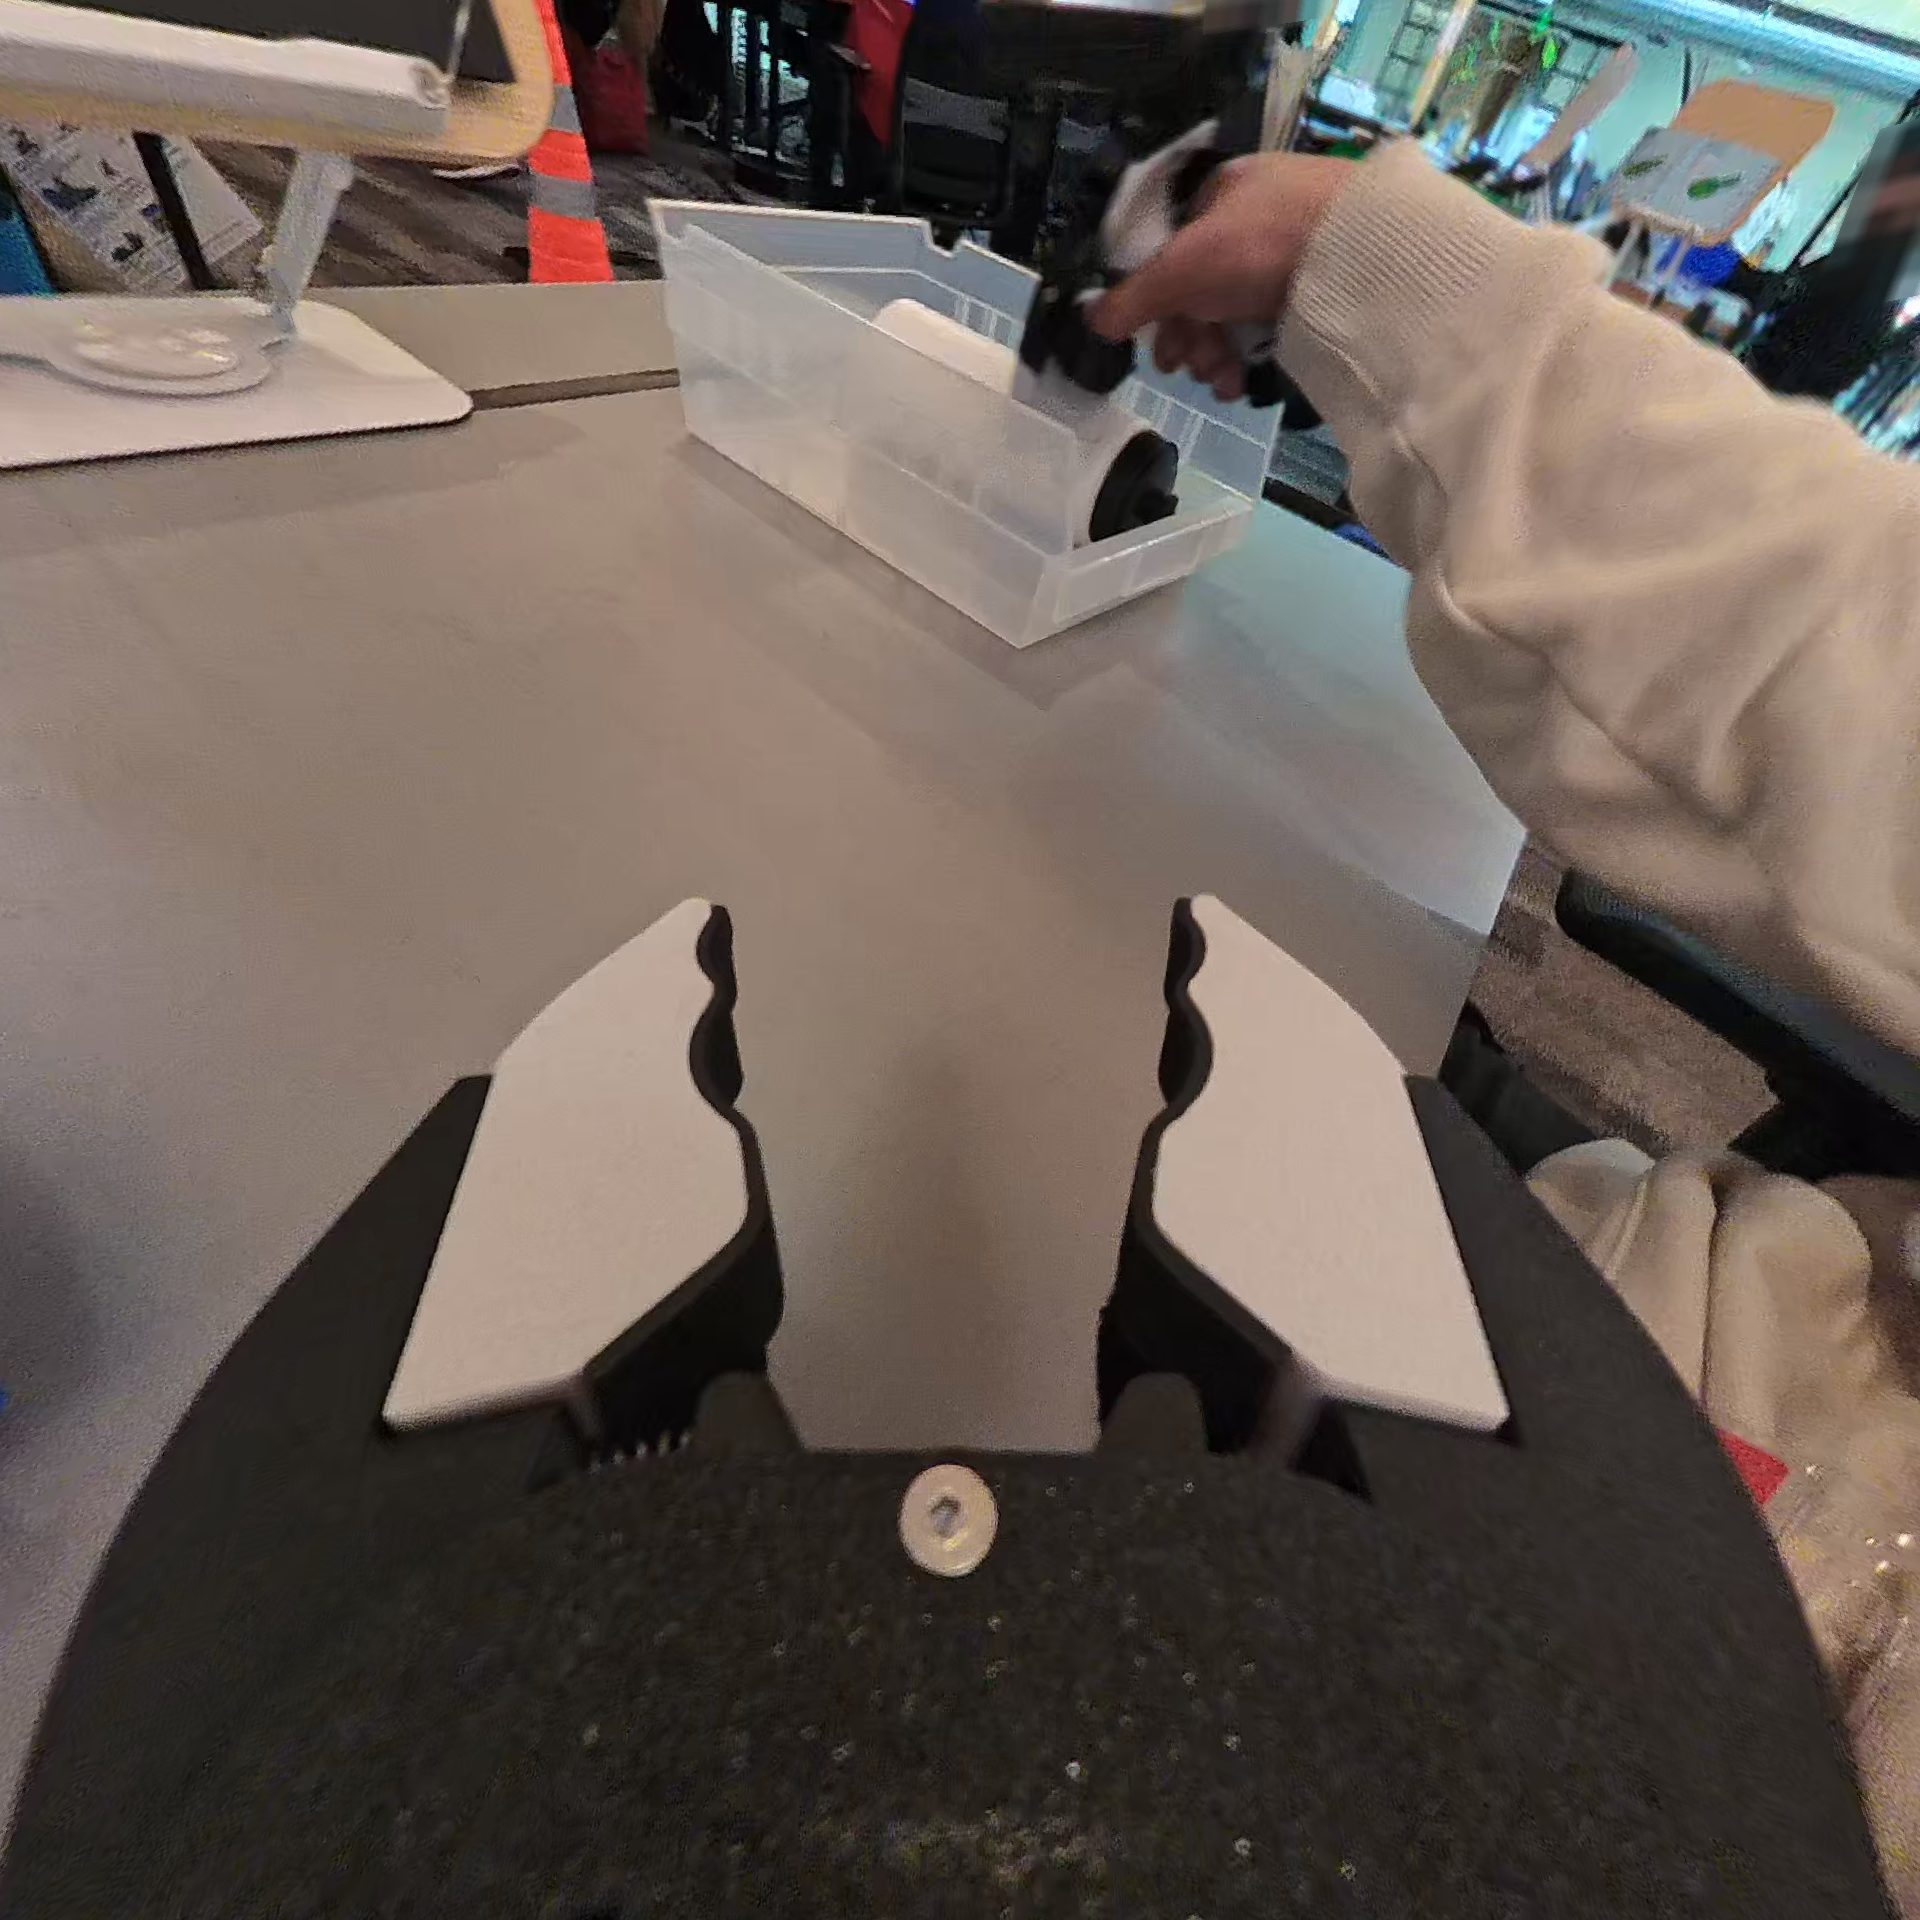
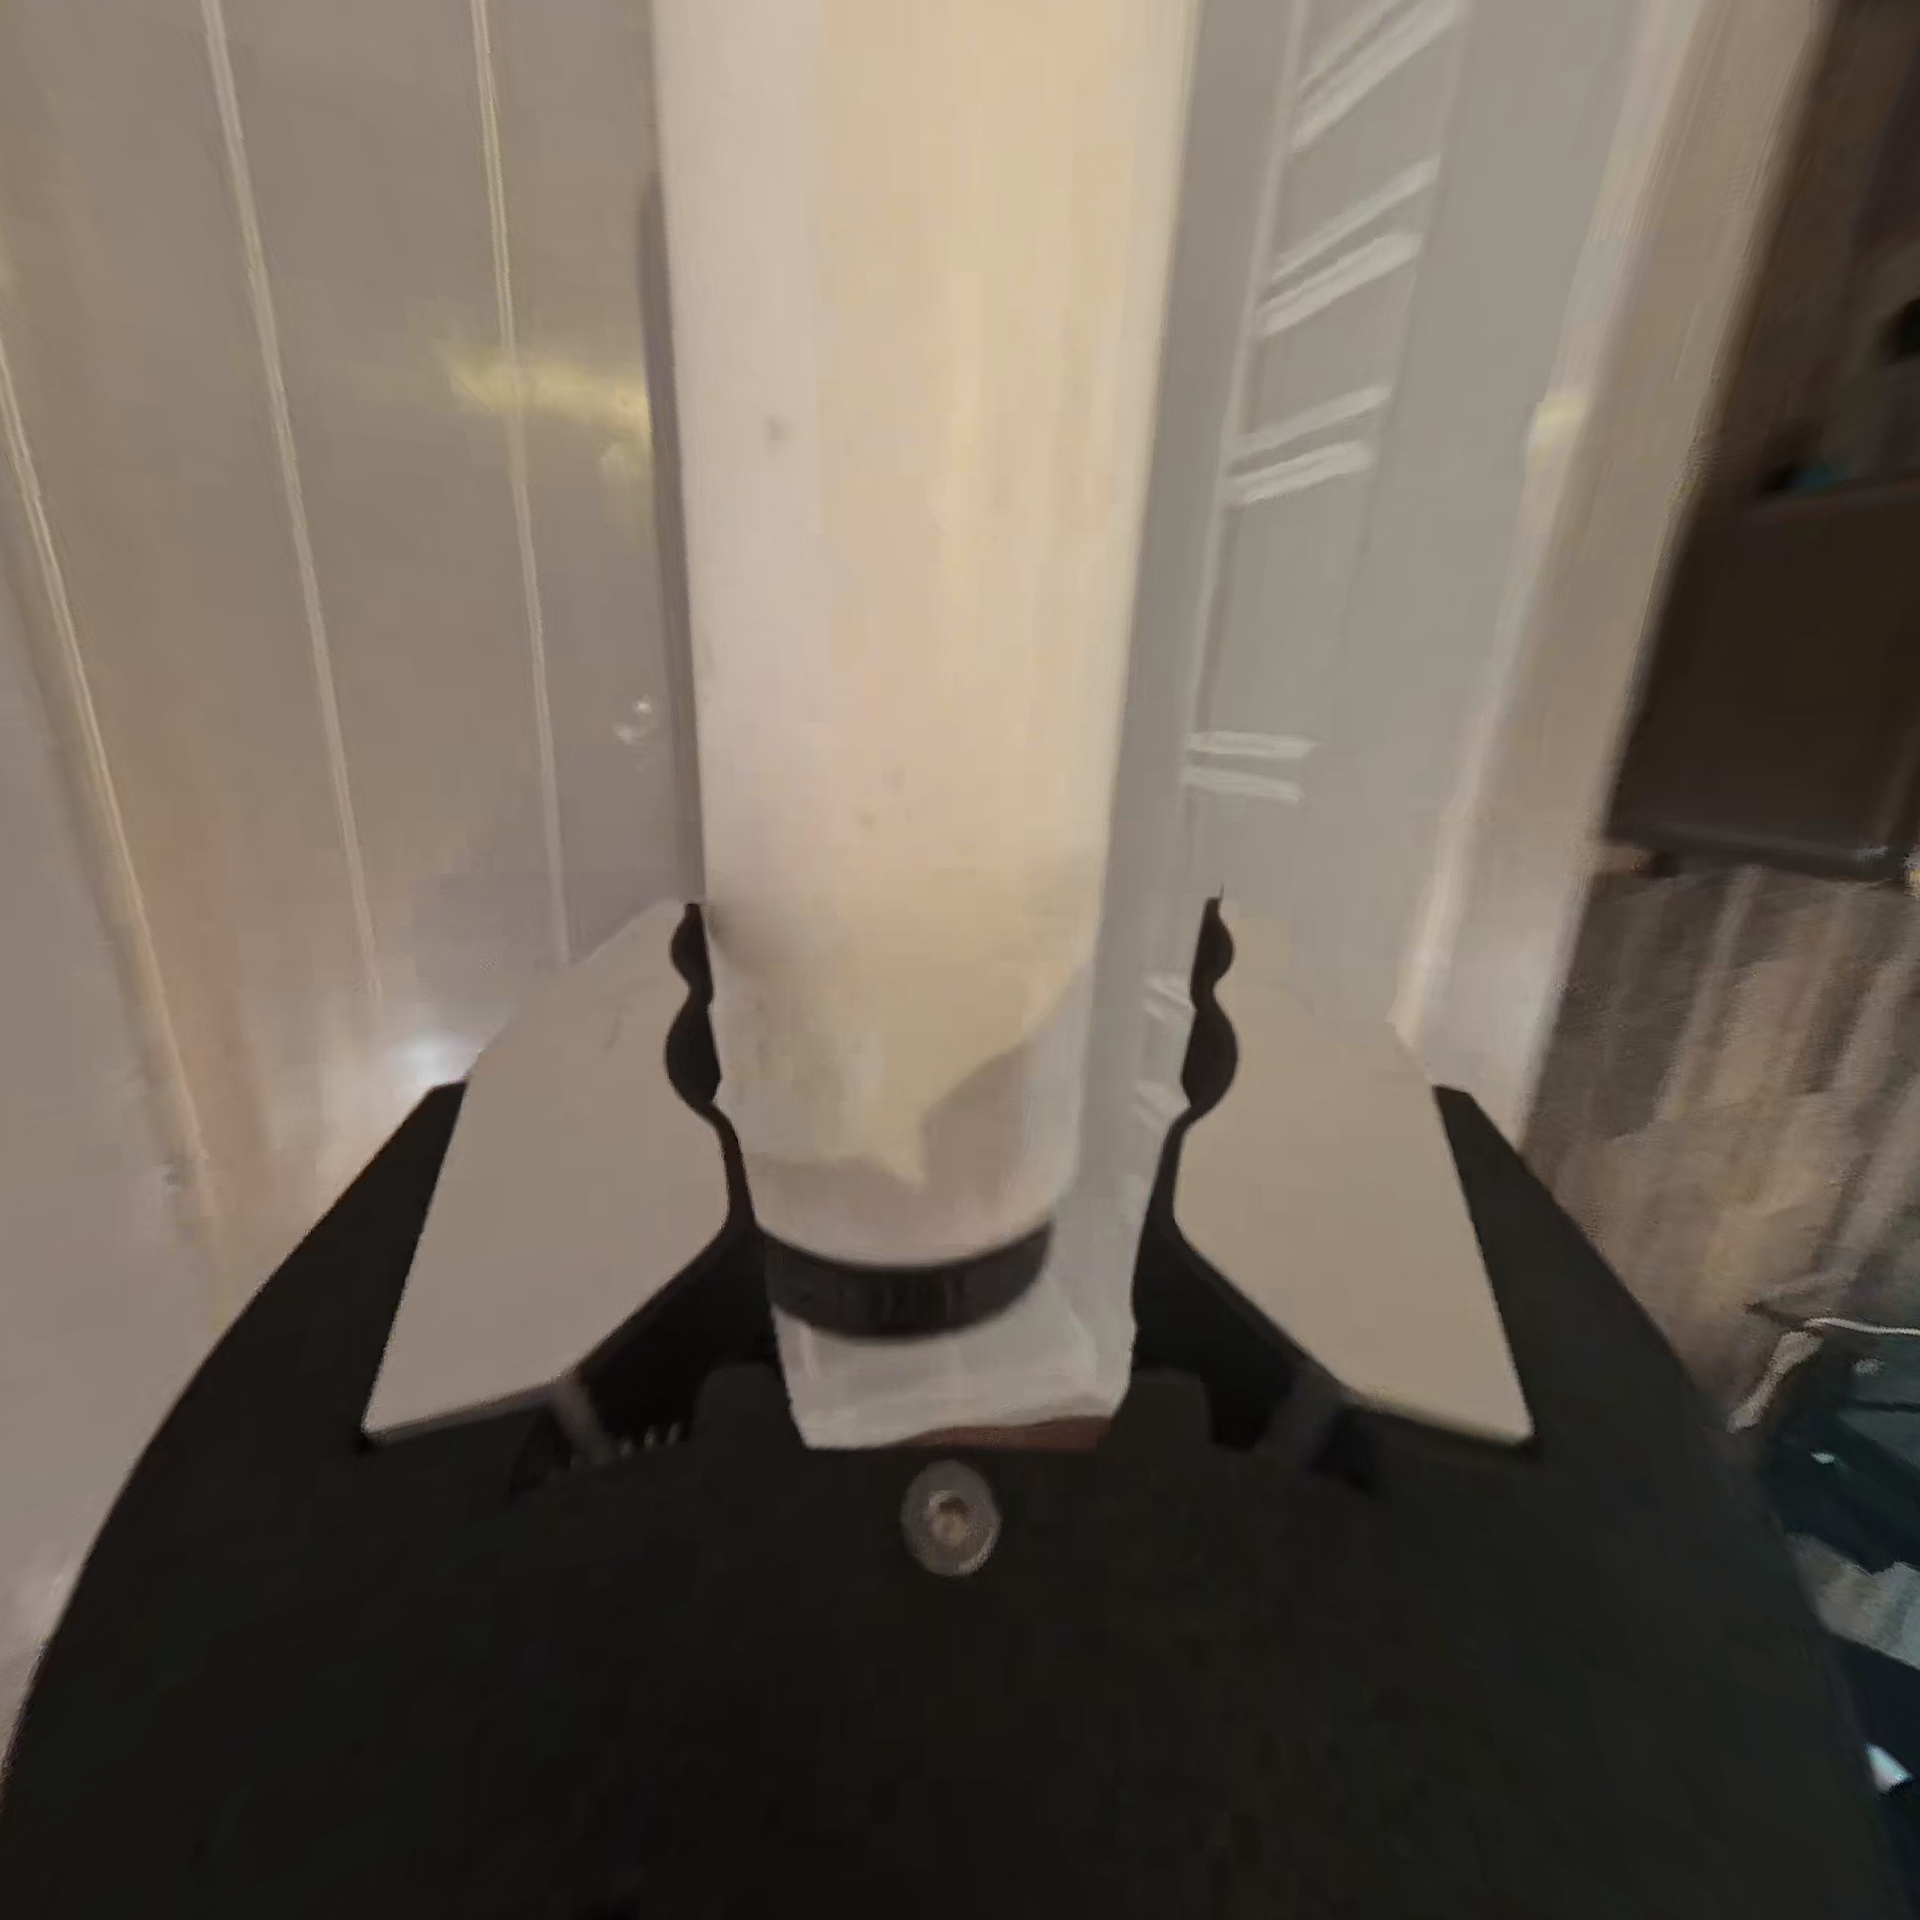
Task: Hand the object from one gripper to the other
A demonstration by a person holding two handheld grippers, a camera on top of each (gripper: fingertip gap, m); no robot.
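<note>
A white roll (image 1: 935, 332) with a black end cap (image 1: 1138, 499) lies in a clear plastic bin (image 1: 1132, 592) at the back of the grey table (image 1: 416, 779). My left gripper (image 1: 951, 914) is open and empty, hovering over the table well short of the bin. My right gripper (image 1: 1070, 343), held by a hand, reaches down into the bin over the roll. In the right wrist view the right gripper (image 2: 954, 909) is open with the roll (image 2: 904, 520) between its fingers, the black cap (image 2: 904, 1288) near the gripper base. The left finger is at the roll's side. A translucent bin wall (image 2: 1143, 623) runs just inside the right finger.
A white stand on a flat base (image 1: 208, 374) sits at the table's back left. An orange cone (image 1: 566, 197) stands behind the table. A person's cream sleeve (image 1: 1610, 520) crosses the right side. The table's right edge (image 1: 1475, 904) drops to carpet and a black chair. The tips of one gripper are about 45 cm away from the tips of the other.
</note>
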